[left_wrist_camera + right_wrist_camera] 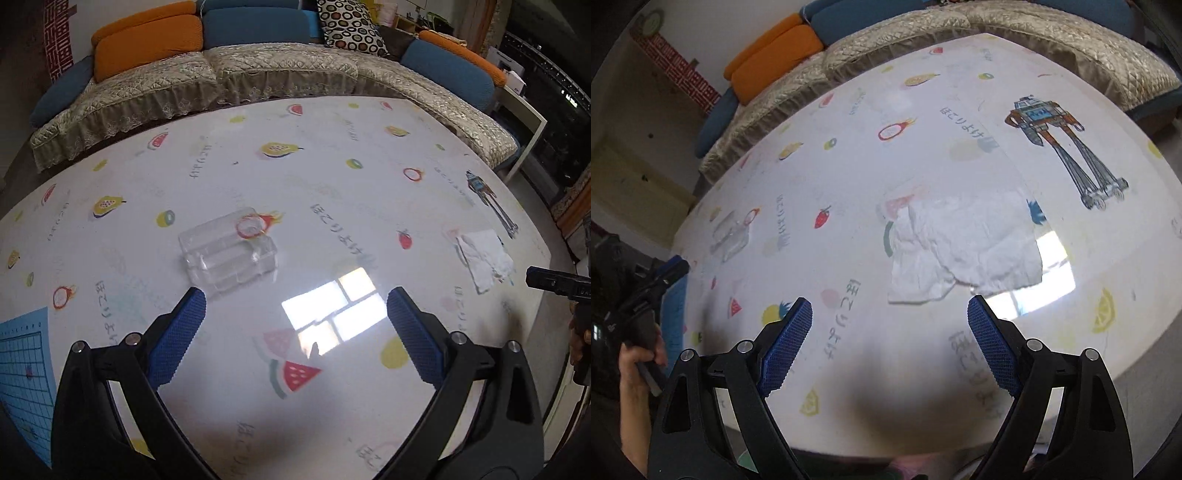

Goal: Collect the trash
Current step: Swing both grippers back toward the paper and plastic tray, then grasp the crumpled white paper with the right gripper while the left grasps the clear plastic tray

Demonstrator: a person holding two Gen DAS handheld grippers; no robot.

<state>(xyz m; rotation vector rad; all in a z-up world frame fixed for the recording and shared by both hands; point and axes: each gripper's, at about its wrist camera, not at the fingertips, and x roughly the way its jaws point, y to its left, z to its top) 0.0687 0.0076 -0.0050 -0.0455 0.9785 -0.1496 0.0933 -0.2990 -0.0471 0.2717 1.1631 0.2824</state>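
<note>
A clear plastic box (229, 253) lies on the fruit-print table (332, 177), just beyond my left gripper's left fingertip. My left gripper (295, 299) is open and empty above the table. A crumpled white tissue (485, 256) lies at the table's right side. In the right wrist view the tissue (964, 243) lies just ahead of my right gripper (890, 308), which is open and empty. The clear box (733, 236) shows far left there. The left gripper (657, 280) and the hand holding it show at the left edge.
A sofa with a quilted cover (258, 74) and orange and blue cushions wraps the table's far side. A blue grid sheet (22, 369) lies at the table's near left. A robot drawing (1067, 147) lies flat on the table's right side.
</note>
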